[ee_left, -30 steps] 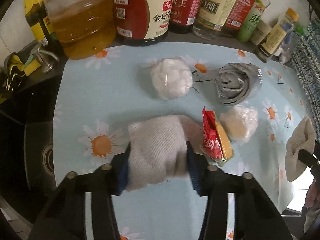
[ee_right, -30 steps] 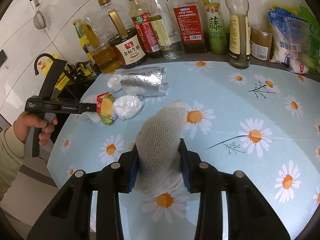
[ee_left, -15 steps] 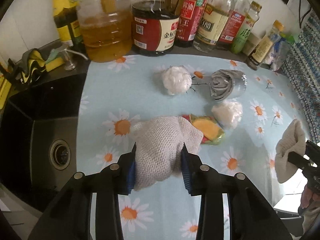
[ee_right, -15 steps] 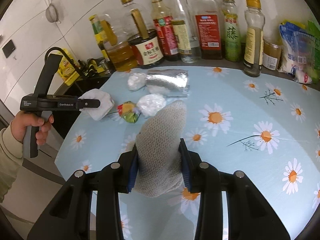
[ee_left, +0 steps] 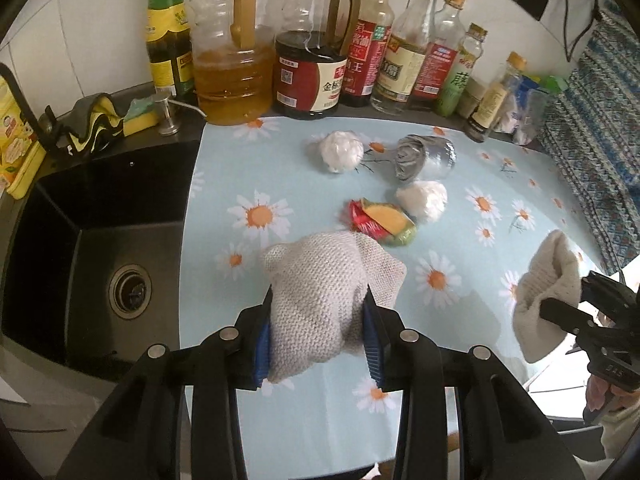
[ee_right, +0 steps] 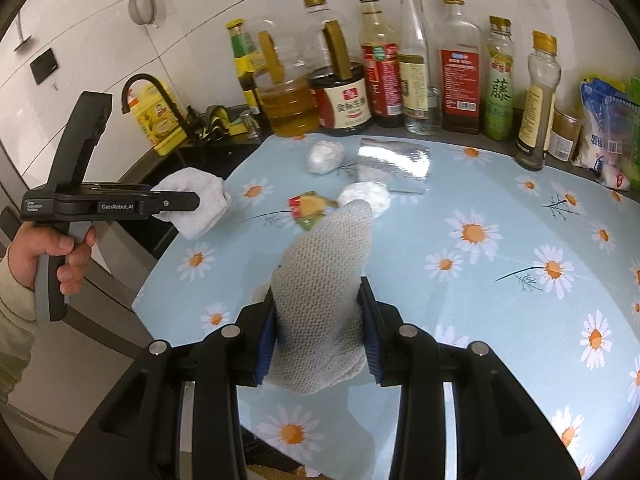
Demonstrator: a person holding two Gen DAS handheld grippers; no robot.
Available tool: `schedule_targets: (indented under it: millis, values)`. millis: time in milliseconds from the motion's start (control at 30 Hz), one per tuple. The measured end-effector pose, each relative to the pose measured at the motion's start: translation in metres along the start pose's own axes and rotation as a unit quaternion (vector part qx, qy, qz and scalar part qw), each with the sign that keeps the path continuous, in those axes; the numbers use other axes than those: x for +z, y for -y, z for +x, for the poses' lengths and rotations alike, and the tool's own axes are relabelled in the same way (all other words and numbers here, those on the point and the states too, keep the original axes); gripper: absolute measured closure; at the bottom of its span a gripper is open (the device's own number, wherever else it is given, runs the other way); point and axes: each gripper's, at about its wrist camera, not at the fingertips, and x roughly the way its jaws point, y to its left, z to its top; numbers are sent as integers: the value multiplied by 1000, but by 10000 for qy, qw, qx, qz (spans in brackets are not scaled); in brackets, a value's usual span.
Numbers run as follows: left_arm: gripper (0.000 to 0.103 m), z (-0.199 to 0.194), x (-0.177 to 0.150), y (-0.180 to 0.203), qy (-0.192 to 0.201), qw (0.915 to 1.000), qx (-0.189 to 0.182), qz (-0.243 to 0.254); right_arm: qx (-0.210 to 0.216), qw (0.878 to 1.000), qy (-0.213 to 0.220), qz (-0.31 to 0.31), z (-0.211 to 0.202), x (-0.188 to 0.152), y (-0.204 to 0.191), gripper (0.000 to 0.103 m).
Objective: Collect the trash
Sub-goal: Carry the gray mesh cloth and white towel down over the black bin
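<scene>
Over the front of the daisy-print table, my left gripper is shut on a bunched white knitted cloth. My right gripper is shut on a second knitted cloth, also above the table. Each shows in the other's view: the left gripper with its cloth, and the right gripper with its cloth. Beyond both lies the trash: a crumpled white ball, a silver foil wrapper, a second white ball and a red-yellow-green wrapper.
A black sink sits left of the table, with a black tap and sponges behind it. A row of oil and sauce bottles lines the back wall. Food bags stand at the back right. Patterned fabric hangs on the right. A person's hand grips the left handle.
Both grippers have drawn back and lifted away from the trash, each still holding its cloth. The sink has come into the left wrist view. The colourful wrapper has tipped over flat.
</scene>
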Motion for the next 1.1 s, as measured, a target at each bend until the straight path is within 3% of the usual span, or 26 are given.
schedule_targets:
  millis: [367, 1100]
  values:
    - [67, -27, -54, -5, 69, 9995, -274, -121, 22, 9999, -12, -134, -6, -21, -52, 65]
    - [67, -39, -179, -21, -470, 9960, -727, -218, 111, 9984, -550, -106, 15, -108, -144, 65]
